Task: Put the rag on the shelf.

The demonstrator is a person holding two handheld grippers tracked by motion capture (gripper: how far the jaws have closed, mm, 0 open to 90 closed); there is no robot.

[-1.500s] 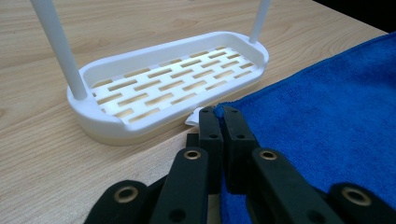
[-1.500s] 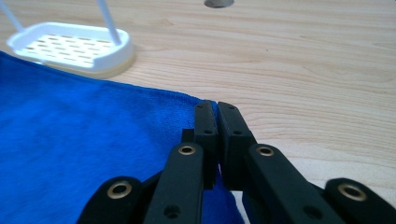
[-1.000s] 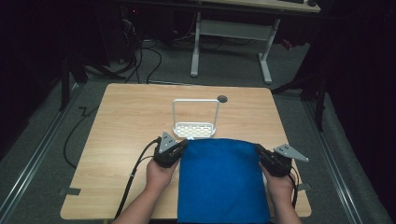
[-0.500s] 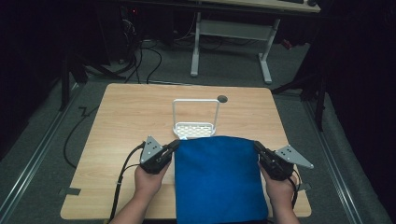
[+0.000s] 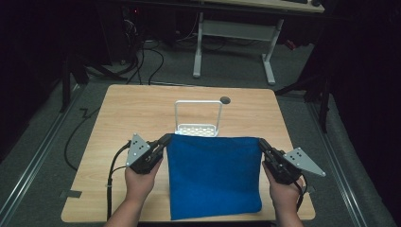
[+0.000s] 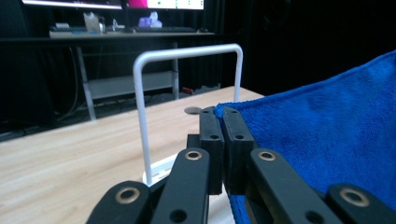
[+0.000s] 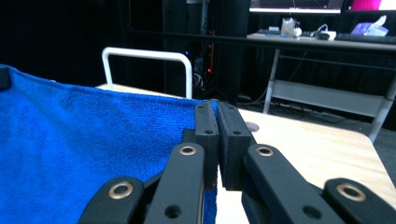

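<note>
A blue towel [image 5: 213, 175] hangs stretched between my two grippers above the near half of the wooden table [image 5: 132, 113]. My left gripper [image 5: 165, 139] is shut on the towel's upper left corner [image 6: 222, 112]. My right gripper [image 5: 261, 143] is shut on the upper right corner [image 7: 212, 105]. The towel [image 6: 327, 140] drapes down toward the person; its lower edge lies near the table's front edge. A white rack [image 5: 198, 118] with a tall hoop handle [image 6: 187, 53] stands just beyond the towel's top edge, seen also as the rack [image 7: 147, 56] behind the cloth.
A round grommet hole [image 5: 225, 100] sits in the table past the rack. Cables [image 5: 113, 165] trail from the left gripper over the table's left side. Beyond the table stand a desk frame [image 5: 231, 33] and floor cables.
Both grippers have risen and drawn back toward the person, lifting the towel's top edge off the rack area and pulling it taut; the left gripper has also shifted left.
</note>
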